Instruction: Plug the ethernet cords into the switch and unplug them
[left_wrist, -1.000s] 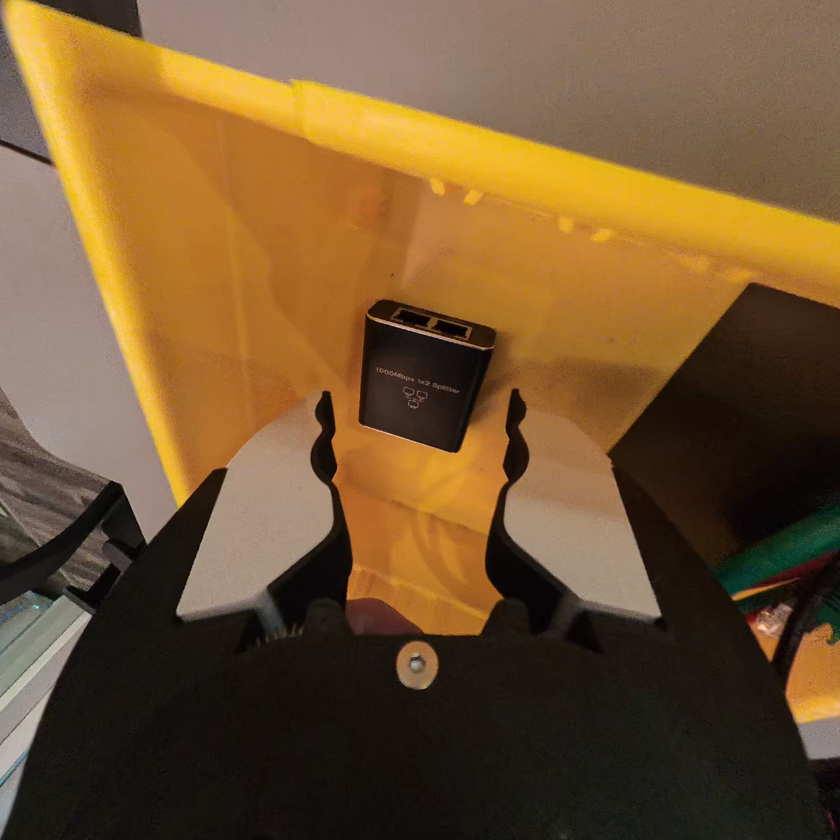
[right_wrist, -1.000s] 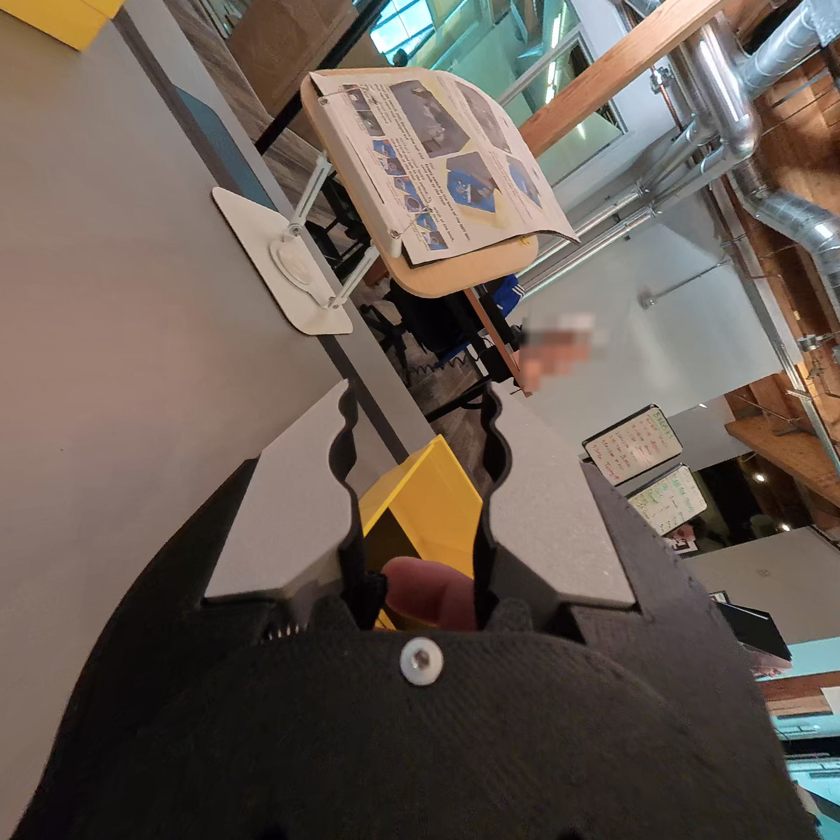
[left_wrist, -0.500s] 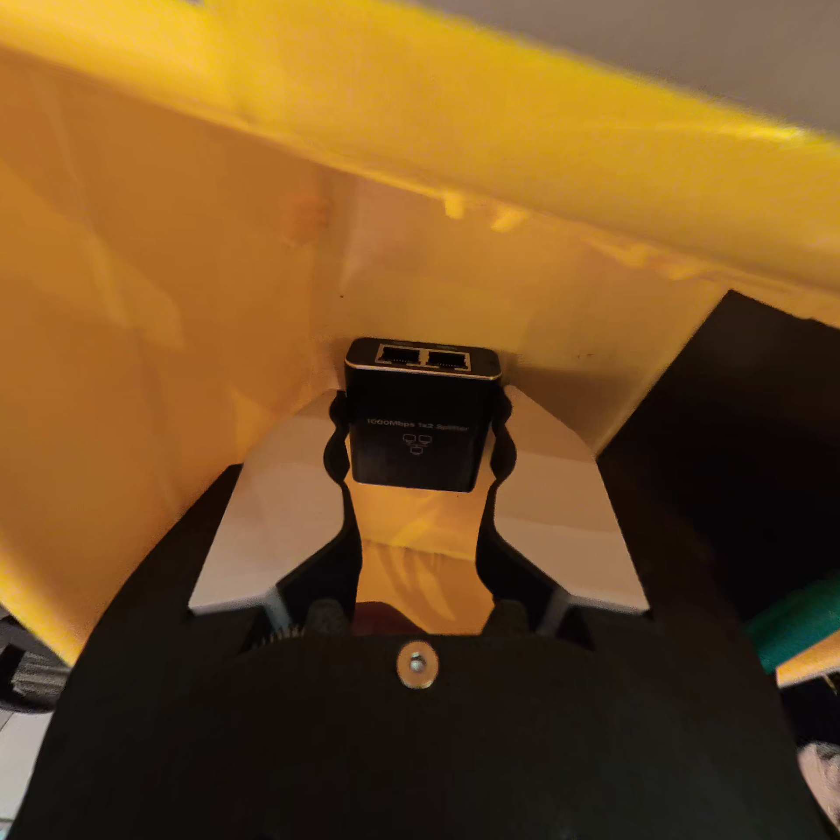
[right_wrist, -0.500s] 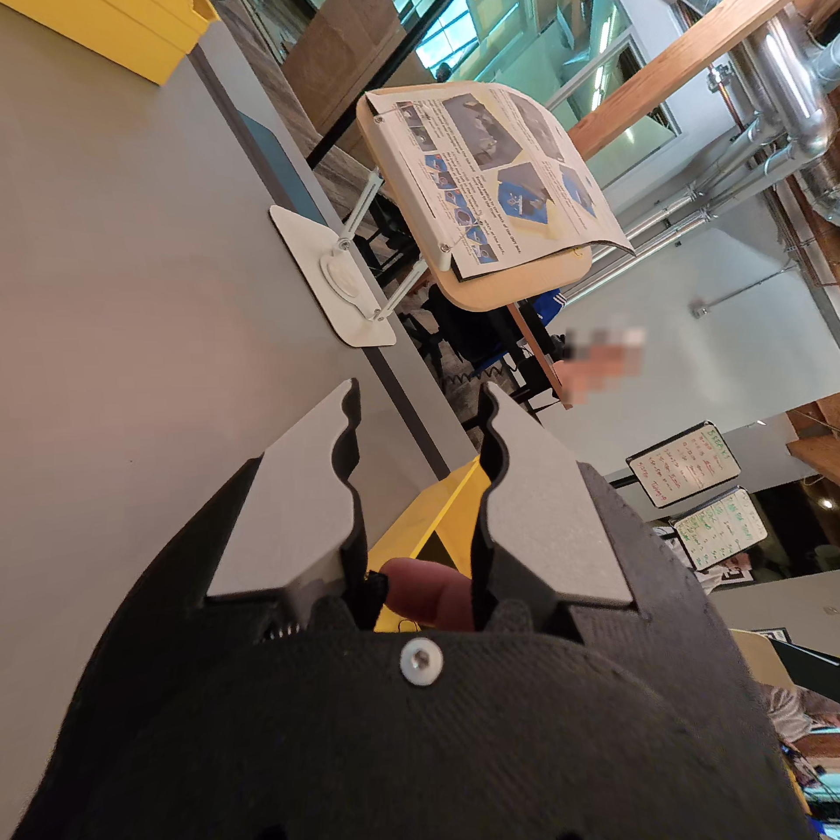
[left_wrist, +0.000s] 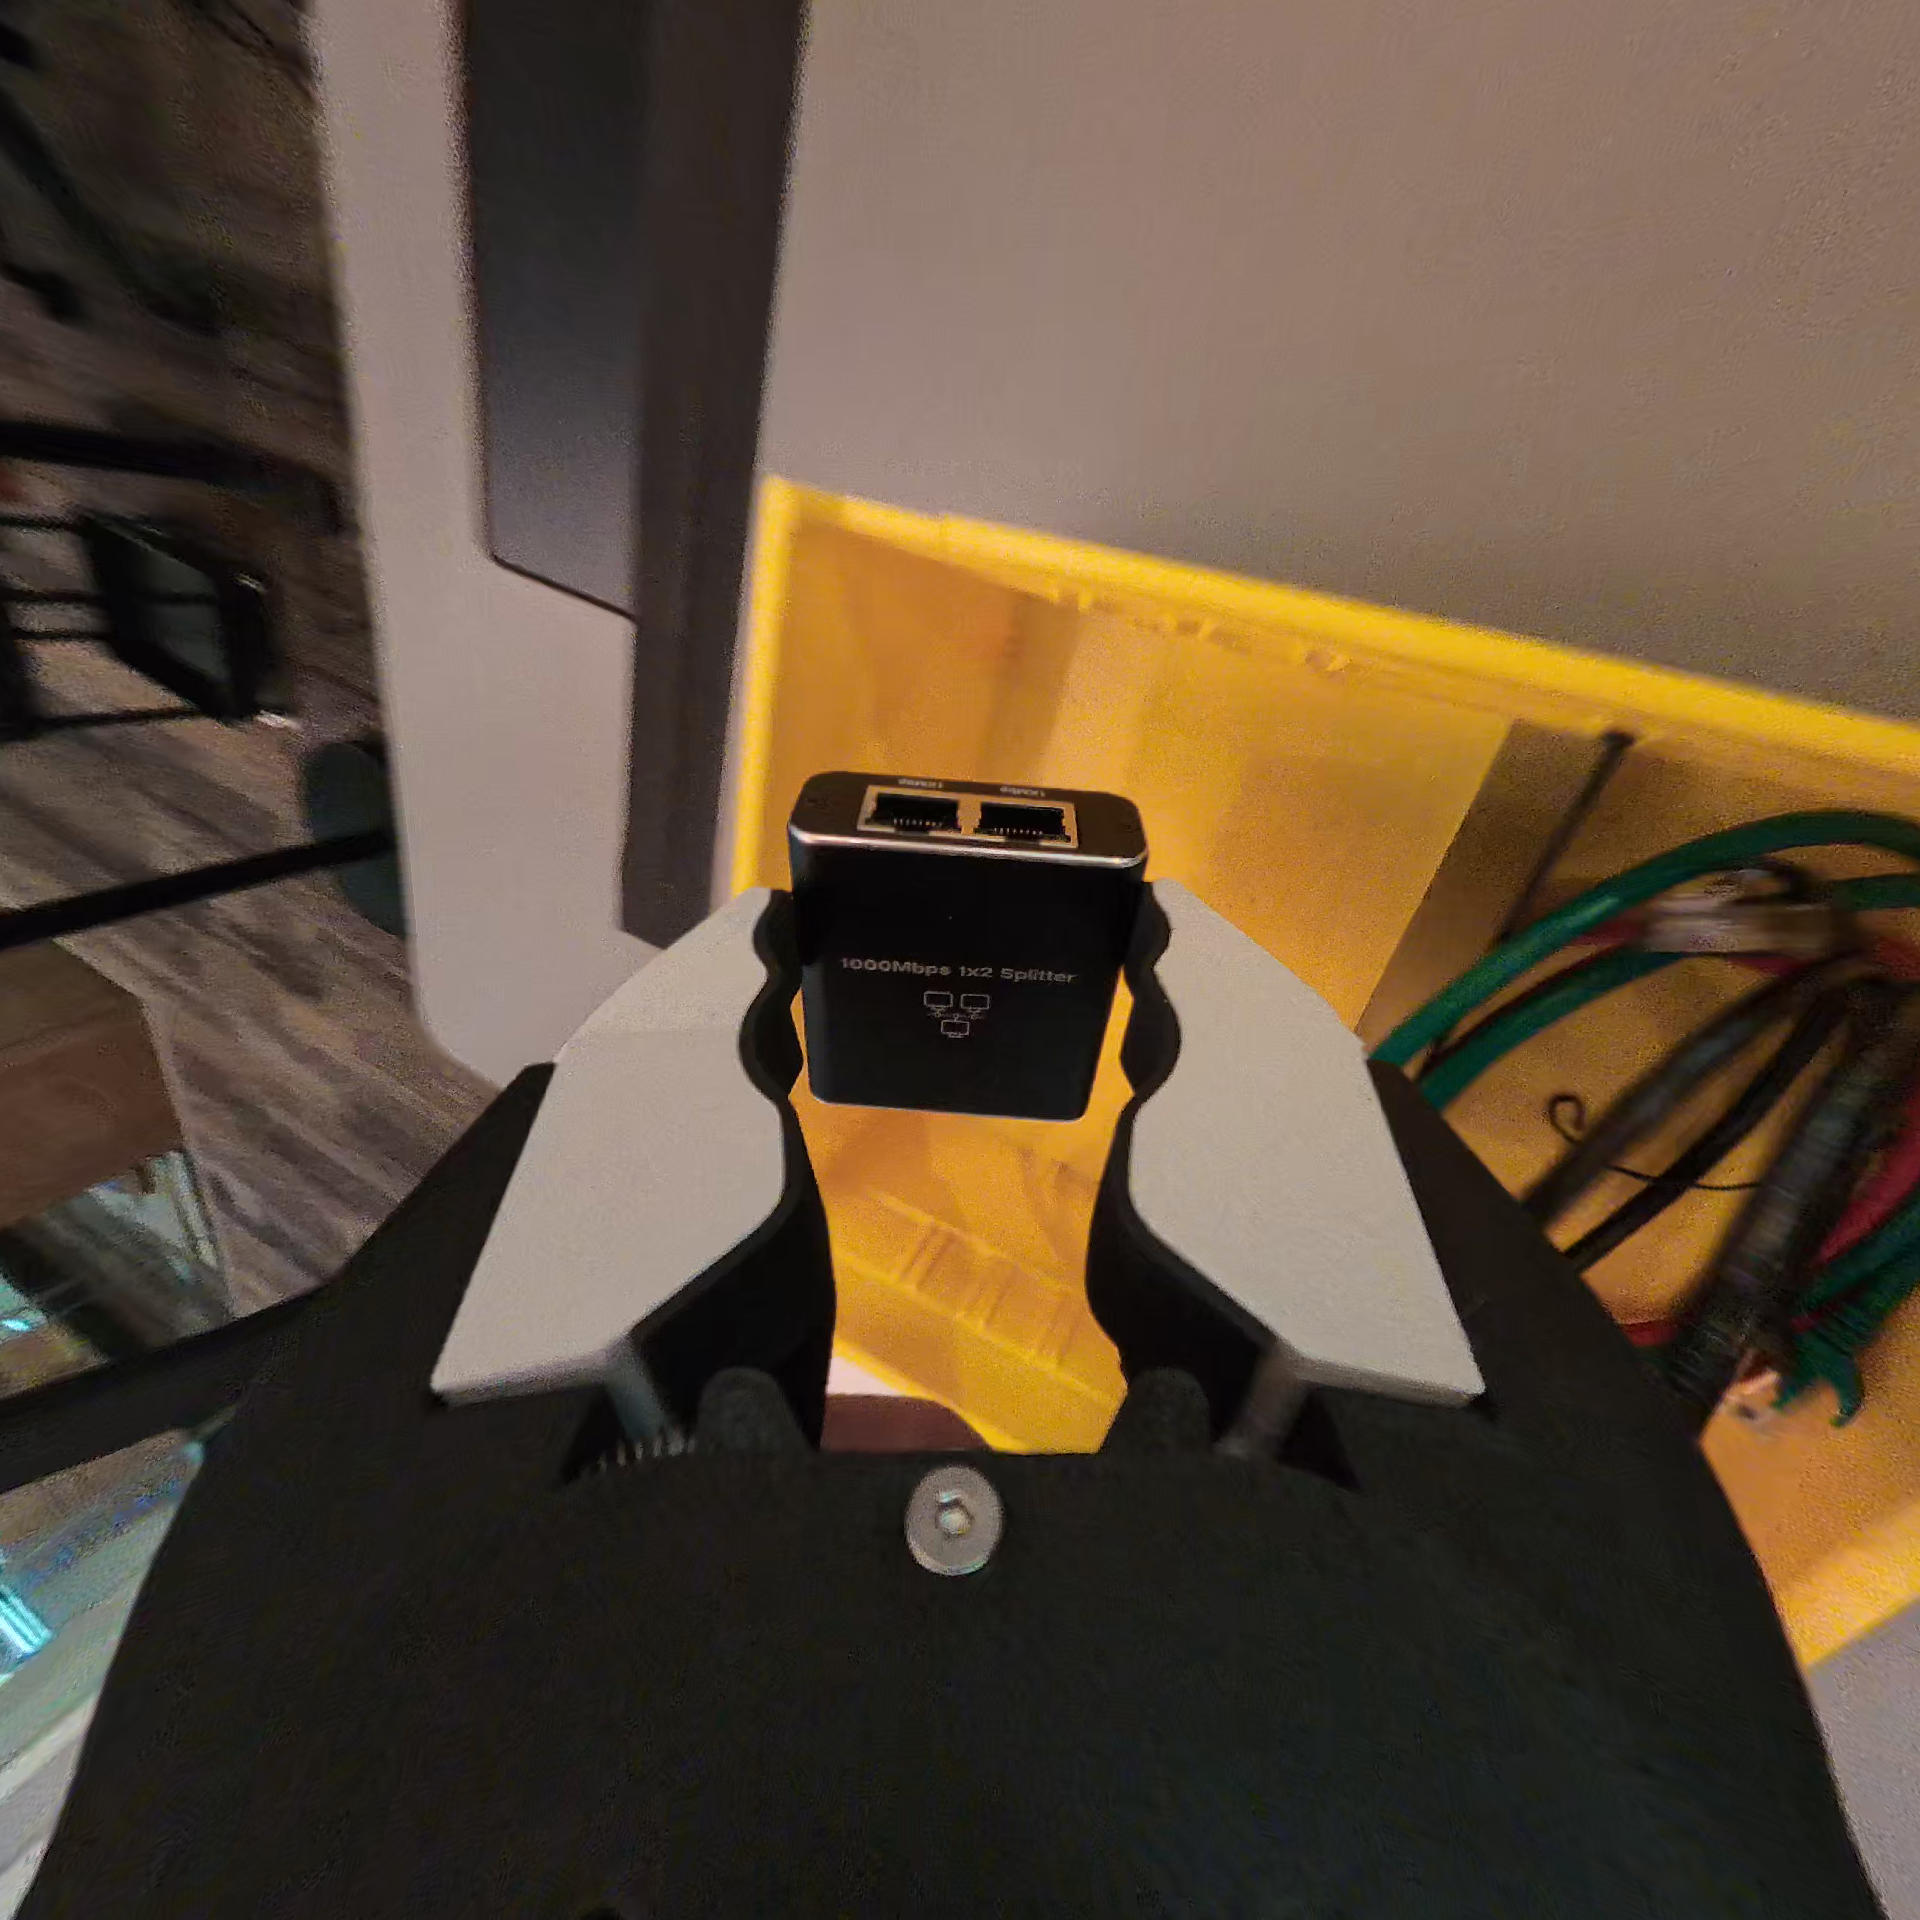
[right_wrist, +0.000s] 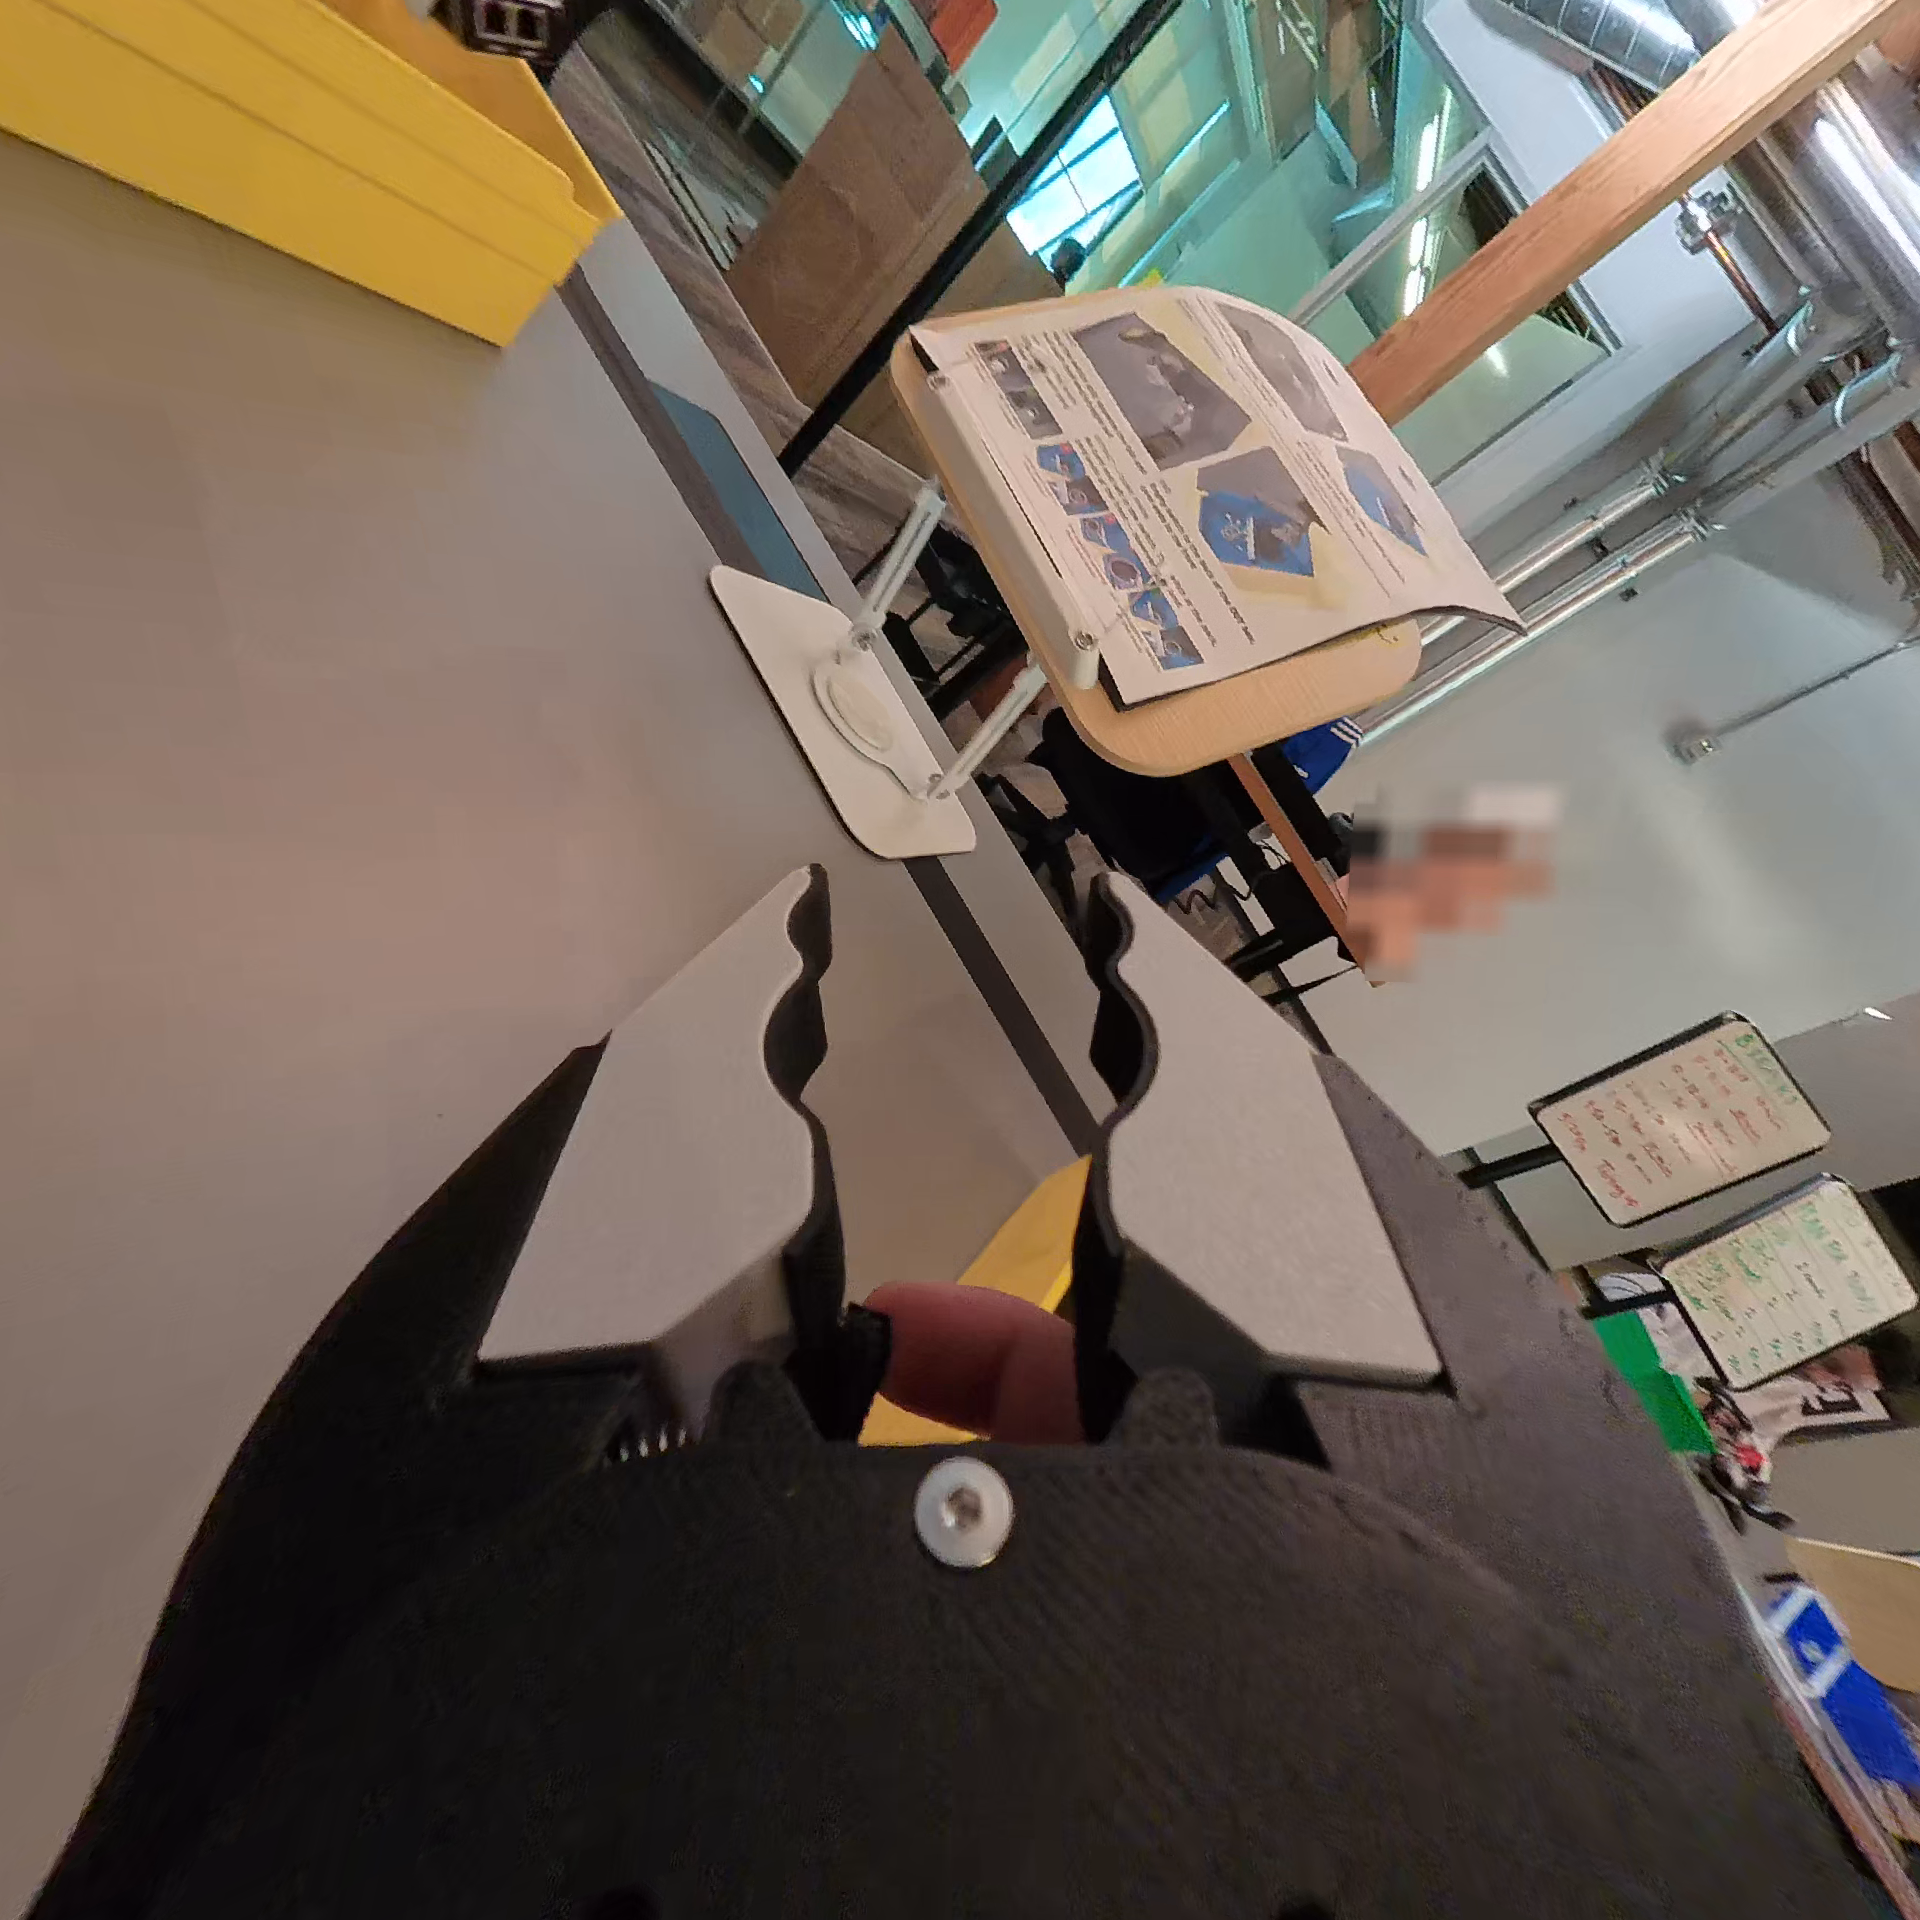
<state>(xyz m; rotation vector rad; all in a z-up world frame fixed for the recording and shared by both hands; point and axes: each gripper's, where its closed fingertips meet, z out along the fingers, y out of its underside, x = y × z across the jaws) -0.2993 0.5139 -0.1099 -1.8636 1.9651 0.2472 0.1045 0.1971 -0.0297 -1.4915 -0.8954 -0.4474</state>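
The switch (left_wrist: 956, 966) is a small black box with two empty ports on its far end. My left gripper (left_wrist: 961, 920) is shut on its sides and holds it in the air, above and in front of the yellow bin (left_wrist: 1247, 727). A bundle of green, red and black ethernet cords (left_wrist: 1714, 1049) lies in the bin's right part. My right gripper (right_wrist: 961, 899) is open and empty over the grey table (right_wrist: 312, 727). A small black two-port thing at the top edge of the right wrist view (right_wrist: 509, 16) looks like the switch.
A yellow bin (right_wrist: 312, 166) sits at the table's far left in the right wrist view, and a yellow corner (right_wrist: 1029, 1247) shows between the fingers. A paper stand (right_wrist: 1143, 499) on a white base (right_wrist: 842, 717) stands at the table's edge. A dark post (left_wrist: 623, 312) rises left of the bin. The gap from one gripper's tips to the other's is roughly 50 cm.
My left gripper closed on the switch inside the yellow bin and lifted it up and out. My right gripper opened a little wider and its view shifted along the table.
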